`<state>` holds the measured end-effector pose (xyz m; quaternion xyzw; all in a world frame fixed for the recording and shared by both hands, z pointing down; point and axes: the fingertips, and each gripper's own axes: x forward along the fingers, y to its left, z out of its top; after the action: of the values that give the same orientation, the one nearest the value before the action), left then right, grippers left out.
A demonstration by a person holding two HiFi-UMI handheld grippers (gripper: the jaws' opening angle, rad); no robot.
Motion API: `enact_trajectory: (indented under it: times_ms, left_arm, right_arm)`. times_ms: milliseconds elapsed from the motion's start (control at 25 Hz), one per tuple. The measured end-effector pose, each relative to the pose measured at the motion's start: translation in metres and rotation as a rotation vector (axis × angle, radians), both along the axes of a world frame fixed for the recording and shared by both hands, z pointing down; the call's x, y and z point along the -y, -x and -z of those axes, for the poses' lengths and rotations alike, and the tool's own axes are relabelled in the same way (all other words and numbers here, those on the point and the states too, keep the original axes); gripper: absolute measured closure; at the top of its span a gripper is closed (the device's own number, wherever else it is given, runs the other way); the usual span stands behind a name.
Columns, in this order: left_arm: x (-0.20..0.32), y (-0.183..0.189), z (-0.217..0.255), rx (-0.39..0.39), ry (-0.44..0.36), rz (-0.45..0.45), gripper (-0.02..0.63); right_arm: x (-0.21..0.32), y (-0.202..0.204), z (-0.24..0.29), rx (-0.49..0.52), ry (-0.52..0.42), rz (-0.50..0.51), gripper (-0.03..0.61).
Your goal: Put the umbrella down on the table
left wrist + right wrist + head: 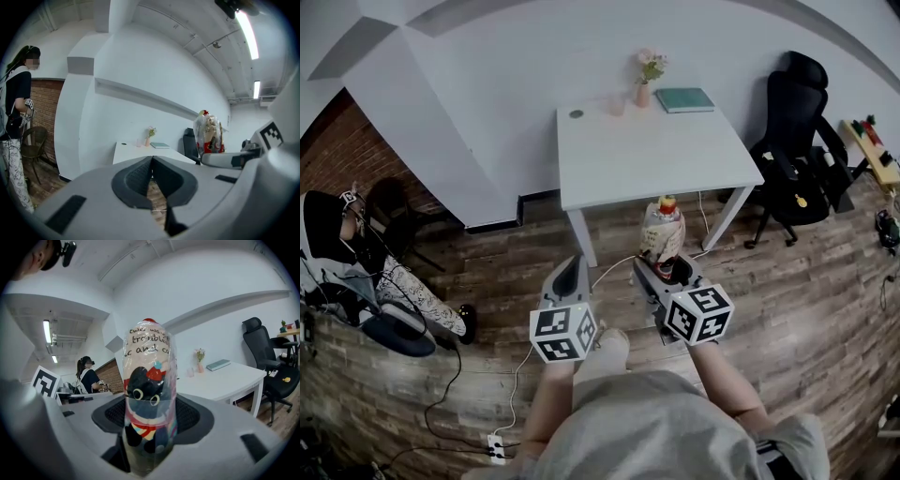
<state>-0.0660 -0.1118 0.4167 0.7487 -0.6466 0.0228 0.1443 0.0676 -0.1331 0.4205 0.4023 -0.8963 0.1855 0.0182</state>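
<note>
The right tongs [150, 417] pinch the folded umbrella [147, 376] low on its body and hold it upright over the floor [787, 309], short of the white table [647, 155]. It looks light. Its clear plastic sleeve [140, 341] is probably slippery over soft cloth, so a firm hold round the middle seems safest. The left tongs [151, 164] are pressed together, empty.
</note>
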Motion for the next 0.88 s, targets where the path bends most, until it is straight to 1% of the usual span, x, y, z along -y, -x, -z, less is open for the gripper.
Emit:
enact_trajectory:
  times_ms: [200, 440, 880]
  left_arm:
    - [0.027, 0.015, -0.006, -0.005, -0.001, 0.001, 0.606]
    - [0.074, 0.03, -0.02, -0.004, -0.007, -0.009, 0.606]
    - [0.187, 0.065, -0.023, -0.016, 0.001, -0.029, 0.606]
  right_arm:
    - [0.025, 0.015, -0.009, -0.006, 0.0, 0.004, 0.311]
    - [0.071, 0.03, -0.023, -0.013, -0.001, -0.005, 0.311]
    - [0.184, 0.068, -0.026, -0.039, 0.02, -0.018, 0.311]
